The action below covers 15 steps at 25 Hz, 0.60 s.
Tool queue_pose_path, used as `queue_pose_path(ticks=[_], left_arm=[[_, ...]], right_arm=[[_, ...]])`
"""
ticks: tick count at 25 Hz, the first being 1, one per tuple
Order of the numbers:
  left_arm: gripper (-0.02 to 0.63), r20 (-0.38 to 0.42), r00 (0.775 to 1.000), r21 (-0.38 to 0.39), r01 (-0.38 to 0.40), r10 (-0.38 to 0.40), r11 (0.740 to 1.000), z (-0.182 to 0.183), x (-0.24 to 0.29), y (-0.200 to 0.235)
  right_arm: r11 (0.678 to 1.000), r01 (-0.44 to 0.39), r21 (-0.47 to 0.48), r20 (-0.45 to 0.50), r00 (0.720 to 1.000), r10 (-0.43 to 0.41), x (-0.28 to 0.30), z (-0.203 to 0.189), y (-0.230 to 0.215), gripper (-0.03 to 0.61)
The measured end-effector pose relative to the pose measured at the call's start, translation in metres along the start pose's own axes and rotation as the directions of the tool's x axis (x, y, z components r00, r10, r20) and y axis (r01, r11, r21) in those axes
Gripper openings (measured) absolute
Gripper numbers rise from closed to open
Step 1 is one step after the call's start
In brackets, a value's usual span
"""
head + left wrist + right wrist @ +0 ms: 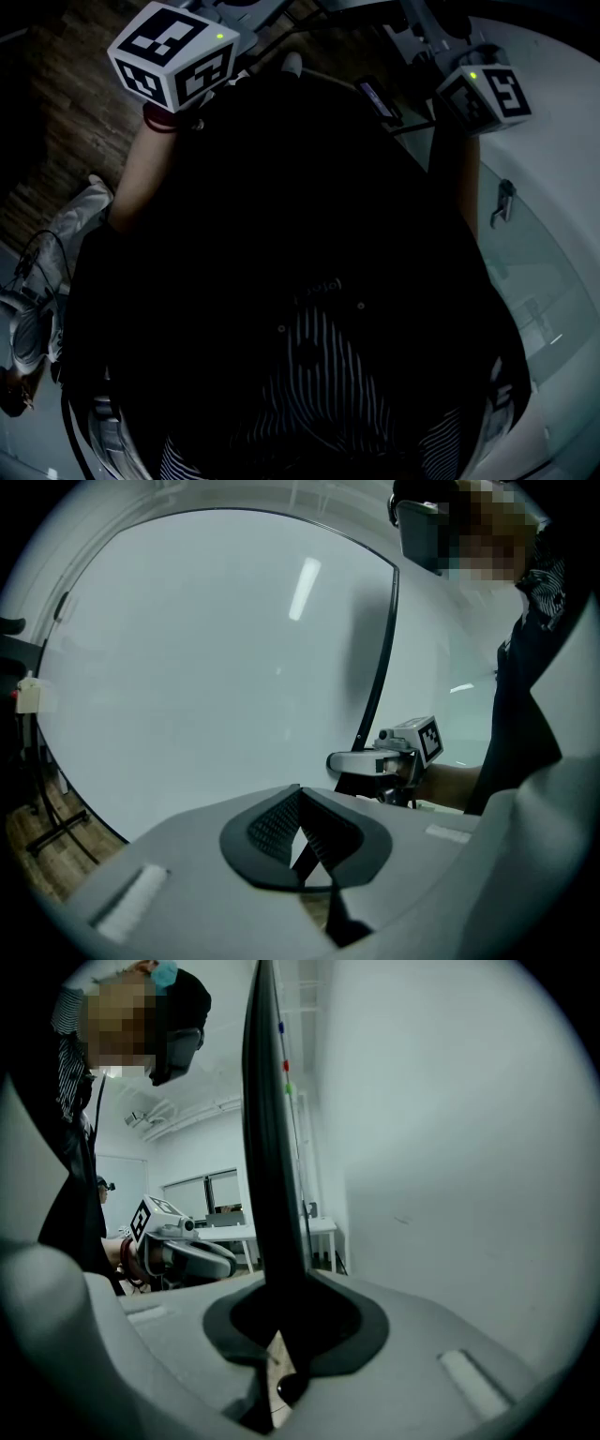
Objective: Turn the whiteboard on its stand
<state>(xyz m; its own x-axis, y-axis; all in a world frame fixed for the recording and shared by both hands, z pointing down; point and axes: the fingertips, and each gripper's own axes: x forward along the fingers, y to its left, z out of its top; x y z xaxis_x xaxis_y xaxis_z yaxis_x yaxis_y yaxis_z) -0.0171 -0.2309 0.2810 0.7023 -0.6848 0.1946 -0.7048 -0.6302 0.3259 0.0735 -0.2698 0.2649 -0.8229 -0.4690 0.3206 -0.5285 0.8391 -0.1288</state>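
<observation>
The whiteboard (216, 667) is standing in front of the left gripper (298, 791). One side edge is running upright between the fingers (339, 1327) of the right gripper (281, 1321). A desk (230, 1233) is standing behind the left gripper, well apart.

One whiteboard (216, 667) shows, with three small coloured dots (285, 1065) along its edge: one blue, one red, one green. One person (319, 375) holds two grippers, the left gripper (300, 808) and the right gripper (281, 1321), each with one marker cube (173, 54).
</observation>
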Motion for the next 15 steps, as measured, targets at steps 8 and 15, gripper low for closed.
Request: queue_pose_path(ticks=[8,15], left_arm=[[0.000,-0.003,1.000,-0.012,-0.008,0.008,1.000,-0.004,-0.001,0.002],[0.000,0.000,1.000,-0.013,-0.003,0.003,1.000,-0.004,0.000,-0.001]], right_arm=[[1.000,0.008,-0.006,-0.002,1.000,-0.008,0.015,0.004,-0.011,0.055],[1.000,0.024,-0.014,0.003,1.000,-0.024,0.031,0.008,-0.027,0.054]])
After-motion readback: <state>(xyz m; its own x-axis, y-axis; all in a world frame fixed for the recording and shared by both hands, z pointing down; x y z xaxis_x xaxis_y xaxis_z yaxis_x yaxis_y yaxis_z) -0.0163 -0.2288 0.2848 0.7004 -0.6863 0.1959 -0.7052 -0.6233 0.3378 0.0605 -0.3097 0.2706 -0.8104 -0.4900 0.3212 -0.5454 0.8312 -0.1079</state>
